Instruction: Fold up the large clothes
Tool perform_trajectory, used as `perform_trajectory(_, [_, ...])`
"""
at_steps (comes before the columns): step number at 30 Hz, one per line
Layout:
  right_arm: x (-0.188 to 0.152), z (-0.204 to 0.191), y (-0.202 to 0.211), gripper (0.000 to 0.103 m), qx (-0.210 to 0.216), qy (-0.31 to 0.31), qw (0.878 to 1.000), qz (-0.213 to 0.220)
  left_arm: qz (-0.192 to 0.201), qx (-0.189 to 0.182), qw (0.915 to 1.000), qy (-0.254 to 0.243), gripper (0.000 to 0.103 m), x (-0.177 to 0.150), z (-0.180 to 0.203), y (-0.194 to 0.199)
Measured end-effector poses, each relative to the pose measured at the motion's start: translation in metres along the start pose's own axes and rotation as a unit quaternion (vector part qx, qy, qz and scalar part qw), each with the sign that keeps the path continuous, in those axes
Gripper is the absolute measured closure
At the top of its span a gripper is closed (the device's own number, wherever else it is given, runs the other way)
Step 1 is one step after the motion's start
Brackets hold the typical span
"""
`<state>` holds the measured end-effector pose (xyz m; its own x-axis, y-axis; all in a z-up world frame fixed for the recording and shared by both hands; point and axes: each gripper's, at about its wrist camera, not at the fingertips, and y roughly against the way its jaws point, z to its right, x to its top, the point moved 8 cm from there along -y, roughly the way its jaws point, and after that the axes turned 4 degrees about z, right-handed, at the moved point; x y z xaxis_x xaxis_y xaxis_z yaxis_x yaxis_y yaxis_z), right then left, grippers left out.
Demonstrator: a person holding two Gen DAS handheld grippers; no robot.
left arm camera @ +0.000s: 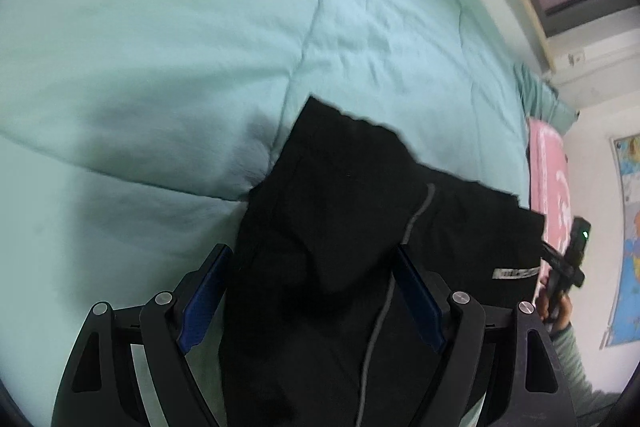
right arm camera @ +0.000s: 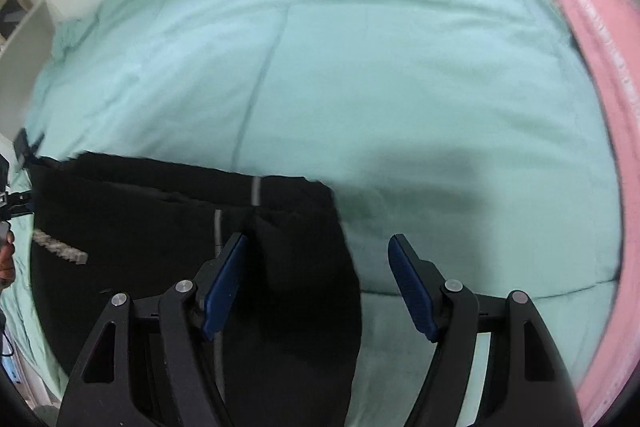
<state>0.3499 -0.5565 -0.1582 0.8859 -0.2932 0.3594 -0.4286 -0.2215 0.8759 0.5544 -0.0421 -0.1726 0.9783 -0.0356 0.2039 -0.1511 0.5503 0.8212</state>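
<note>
Black garment point(left arm camera: 336, 211) running off the left wrist view's bottom edge, its grey label point(left arm camera: 515, 273) too blurred to read, pink item point(right arm camera: 600, 131) cut by the right wrist view's rim, wall map point(left arm camera: 628, 235) cropped at the frame edge

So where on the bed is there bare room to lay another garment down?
The mint quilt lies bare between the black garment and the pink cover at its edge, and beyond the garment's far edge. Crowded only near both open grippers, where the garment lies.
</note>
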Motion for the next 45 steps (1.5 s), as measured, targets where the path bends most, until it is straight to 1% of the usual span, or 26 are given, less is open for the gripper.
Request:
perform_trajectory(1, [-0.002, -0.001, -0.005, 0.031, 0.016, -0.017, 1.0, 0.004, 0.003, 0.001, 1.0, 0.004, 0.021, 0.001, 0.0, -0.005])
perform_trajectory(2, [-0.005, -0.006, -0.005, 0.054, 0.034, -0.026, 0.999, 0.011, 0.013, 0.001, 0.9999, 0.006, 0.028, 0.003, 0.002, -0.005])
perform_trajectory(3, [-0.006, -0.009, -0.002, 0.06, 0.03, -0.028, 0.999, 0.019, 0.031, 0.005, 0.9995, 0.002, 0.043, 0.005, 0.005, -0.002])
perform_trajectory(4, [-0.006, -0.011, 0.005, 0.064, 0.009, -0.019, 0.999, 0.039, 0.04, 0.018, 0.999, -0.006, 0.052, 0.006, 0.006, 0.001])
perform_trajectory(5, [-0.008, -0.015, 0.014, 0.074, -0.008, -0.008, 0.999, 0.053, 0.05, 0.038, 0.9978, -0.021, 0.067, 0.004, 0.007, 0.007])
perform_trajectory(6, [-0.009, -0.019, 0.027, 0.079, -0.029, 0.003, 0.997, 0.067, 0.057, 0.048, 0.9967, -0.03, 0.074, 0.0, 0.009, 0.012])
perform_trajectory(8, [-0.01, -0.025, 0.046, 0.079, -0.062, 0.016, 0.994, 0.089, 0.083, 0.057, 0.9943, -0.034, 0.076, -0.008, 0.013, 0.03])
perform_trajectory(11, [-0.006, -0.037, 0.074, 0.079, -0.087, 0.038, 0.989, 0.115, 0.117, 0.083, 0.9891, -0.03, 0.076, -0.019, 0.018, 0.057])
perform_trajectory(15, [0.002, -0.05, 0.084, 0.079, -0.132, 0.077, 0.981, 0.121, 0.157, 0.111, 0.98, -0.051, 0.077, -0.019, 0.035, 0.083])
perform_trajectory(17, [0.005, -0.054, 0.082, 0.079, -0.148, 0.081, 0.978, 0.121, 0.167, 0.105, 0.9791, -0.048, 0.079, -0.013, 0.04, 0.094])
perform_trajectory(20, [0.015, -0.051, 0.09, 0.08, -0.147, 0.055, 0.978, 0.138, 0.185, 0.075, 0.9793, -0.032, 0.088, 0.004, 0.049, 0.106])
perform_trajectory(22, [0.028, -0.047, 0.099, 0.08, -0.14, 0.032, 0.977, 0.156, 0.199, 0.067, 0.977, -0.033, 0.089, 0.02, 0.056, 0.109])
perform_trajectory(24, [0.045, -0.041, 0.09, 0.08, -0.122, 0.015, 0.981, 0.149, 0.194, 0.08, 0.9771, -0.033, 0.089, 0.034, 0.055, 0.096])
perform_trajectory(26, [0.047, -0.034, 0.059, 0.08, -0.124, 0.017, 0.985, 0.118, 0.172, 0.091, 0.9806, -0.022, 0.089, 0.043, 0.039, 0.068])
perform_trajectory(27, [0.043, -0.031, 0.042, 0.08, -0.128, 0.018, 0.987, 0.1, 0.148, 0.098, 0.9842, -0.005, 0.089, 0.045, 0.023, 0.044])
perform_trajectory(30, [0.015, -0.015, -0.037, 0.081, -0.108, -0.004, 0.994, 0.013, 0.092, 0.098, 0.9903, 0.034, 0.085, 0.039, -0.012, -0.012])
perform_trajectory(32, [0.012, -0.012, -0.048, 0.08, -0.108, -0.021, 0.994, 0.008, 0.077, 0.075, 0.9923, 0.062, 0.083, 0.039, -0.026, -0.029])
perform_trajectory(34, [0.016, -0.011, -0.042, 0.074, -0.103, -0.038, 0.994, 0.006, 0.064, 0.051, 0.993, 0.085, 0.082, 0.043, -0.029, -0.023])
perform_trajectory(37, [0.02, -0.009, -0.012, 0.071, -0.076, -0.077, 0.994, 0.01, 0.07, 0.03, 0.9946, 0.07, 0.078, 0.048, -0.025, 0.007])
perform_trajectory(38, [0.021, -0.009, 0.004, 0.071, -0.068, -0.086, 0.994, 0.021, 0.072, 0.025, 0.9949, 0.066, 0.074, 0.047, -0.024, 0.022])
perform_trajectory(39, [0.021, -0.011, 0.02, 0.068, -0.063, -0.09, 0.993, 0.034, 0.075, 0.025, 0.9949, 0.062, 0.062, 0.044, -0.024, 0.038])
perform_trajectory(40, [0.02, -0.015, 0.04, 0.066, -0.058, -0.09, 0.993, 0.051, 0.077, 0.042, 0.9946, 0.057, 0.055, 0.041, -0.024, 0.052])
perform_trajectory(41, [0.018, -0.021, 0.063, 0.056, -0.05, -0.088, 0.993, 0.069, 0.08, 0.075, 0.9928, 0.048, 0.047, 0.038, -0.027, 0.066])
perform_trajectory(42, [0.014, -0.03, 0.085, 0.042, -0.036, -0.085, 0.992, 0.087, 0.092, 0.131, 0.9867, 0.027, 0.047, 0.032, -0.029, 0.09])
perform_trajectory(43, [0.01, -0.035, 0.096, 0.037, -0.028, -0.082, 0.991, 0.098, 0.105, 0.16, 0.9814, 0.009, 0.047, 0.027, -0.025, 0.105])
perform_trajectory(45, [-0.005, -0.059, 0.12, 0.034, -0.013, -0.061, 0.992, 0.11, 0.127, 0.196, 0.9722, -0.024, 0.047, 0.017, -0.013, 0.133])
